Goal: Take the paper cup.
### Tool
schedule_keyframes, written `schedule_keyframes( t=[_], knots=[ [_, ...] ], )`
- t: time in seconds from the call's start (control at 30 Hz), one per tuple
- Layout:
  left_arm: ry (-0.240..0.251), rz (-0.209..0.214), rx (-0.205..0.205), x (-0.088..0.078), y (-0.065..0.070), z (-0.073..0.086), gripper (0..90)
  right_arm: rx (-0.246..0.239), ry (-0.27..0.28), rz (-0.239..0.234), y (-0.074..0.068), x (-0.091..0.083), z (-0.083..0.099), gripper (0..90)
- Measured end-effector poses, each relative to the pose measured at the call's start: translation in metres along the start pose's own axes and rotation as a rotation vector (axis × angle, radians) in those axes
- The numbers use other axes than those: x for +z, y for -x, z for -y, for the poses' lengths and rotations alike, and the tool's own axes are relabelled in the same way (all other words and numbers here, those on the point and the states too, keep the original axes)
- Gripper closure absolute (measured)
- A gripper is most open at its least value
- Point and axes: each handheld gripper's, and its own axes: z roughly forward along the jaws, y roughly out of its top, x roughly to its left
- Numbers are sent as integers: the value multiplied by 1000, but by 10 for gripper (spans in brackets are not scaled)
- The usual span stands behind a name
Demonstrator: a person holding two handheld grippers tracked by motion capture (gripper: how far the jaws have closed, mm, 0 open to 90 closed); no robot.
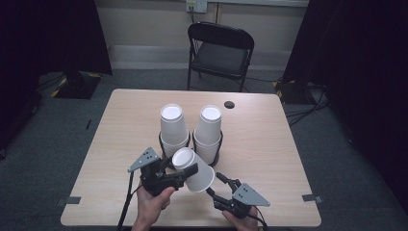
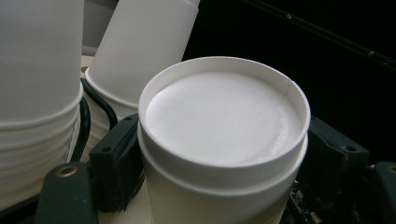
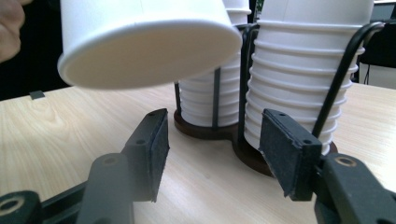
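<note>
Seemingly freshly pulled for separating, a white paper cup [image 1: 193, 169] tilts at six o'clock of the two-stack wire cup holder [image 1: 191, 142], clamped near its base by the left gripper [image 1: 185, 169], while the right gripper [image 1: 217, 184], jaws apart and empty, waits below its rim.

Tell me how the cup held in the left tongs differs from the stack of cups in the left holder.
The held cup is gripped near its base by the left tongs and tilted above the table, while the left stack stands upright, bottom up, in its black wire holder. The held cup looks like a pair of nested cups at most; the left stack has many nested rims. Both are plain white paper cups.
</note>
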Motion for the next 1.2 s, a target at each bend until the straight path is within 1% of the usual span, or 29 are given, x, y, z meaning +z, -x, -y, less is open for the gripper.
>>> schedule_keyframes(
  t=[0.03, 0.07, 0.1, 0.13, 0.17, 0.27, 0.33, 0.37, 0.4, 0.43, 0.47, 0.5, 0.57, 0.6, 0.63, 0.73, 0.77, 0.8, 0.83, 0.9, 0.93, 0.97, 1.0, 1.07, 1.1, 1.13, 1.17, 1.2],
  knots=[
    [-4, 3, -11, 0, -1, 1, 224, -3, 8, -5, -1, 0, 0, 431],
    [-4, 3, -11, 0, -1, 1, 225, -3, 8, -5, -1, 0, 0, 431],
    [-13, 12, -30, 1, -3, 4, 225, 0, 28, -8, -1, 0, 1, 435],
    [-13, 12, -30, 1, -3, 4, 224, 0, 28, -8, -1, 0, 1, 435],
    [-18, 16, -43, 3, -4, 7, 225, 2, 42, -16, -1, 0, 1, 445],
    [-30, 53, -81, 7, -7, 11, 225, 0, 47, -21, -1, 0, 1, 447],
    [-37, 55, -87, 9, -8, 12, 225, 2, 50, -28, -1, 0, 1, 452],
    [-50, 57, -96, 12, -9, 14, 225, -2, 61, -18, 0, 1, 0, 467],
    [-50, 57, -96, 12, -9, 14, 224, -2, 61, -18, 0, 1, 0, 467],
    [-56, 69, -117, 14, -10, 16, 225, -8, 71, -21, 1, 1, -1, 479],
    [-56, 69, -117, 14, -10, 16, 224, -9, 77, -26, 1, 1, -1, 485],
    [-64, 84, -135, 17, -10, 17, 224, -9, 83, -30, 1, 1, -2, 488],
    [-62, 98, -160, 19, -11, 17, 224, 3, 89, -37, 2, 3, -2, 491],
    [-62, 98, -160, 19, -11, 17, 224, 15, 92, -42, 3, 3, -2, 491],
    [-64, 113, -176, 20, -12, 17, 224, 18, 92, -45, 3, 4, -3, 493],
    [-66, 119, -176, 21, -11, 17, 224, 11, 92, -45, 4, 5, -3, 501],
    [-72, 138, -189, 23, -10, 18, 224, 22, 105, -48, 5, 6, -4, 516],
    [-72, 138, -189, 23, -10, 18, 224, 22, 105, -48, 5, 6, -4, 516],
    [-80, 141, -184, 25, -9, 19, 223, 32, 120, -50, 6, 7, -5, 525],
    [-92, 163, -210, 29, -9, 20, 223, 36, 130, -50, 6, 8, -6, 539],
    [-92, 163, -210, 29, -9, 20, 223, 36, 130, -50, 6, 8, -6, 539],
    [-105, 174, -207, 32, -8, 22, 222, 42, 140, -58, 6, 9, -6, 557],
    [-104, 165, -205, 33, -6, 21, 222, 34, 141, -56, 6, 9, -6, 565],
    [-106, 166, -195, 34, -5, 20, 221, 29, 145, -56, 5, 9, -6, 599],
    [-107, 168, -183, 34, -5, 20, 219, 21, 148, -48, 5, 8, -5, 617],
    [-107, 168, -183, 34, -5, 20, 218, 21, 148, -48, 5, 8, -5, 617],
    [-105, 178, -169, 33, -4, 18, 217, 8, 154, -43, 5, 7, -5, 686],
    [-105, 178, -169, 33, -4, 18, 216, 7, 161, -39, 6, 6, -5, 718]
  ],
)
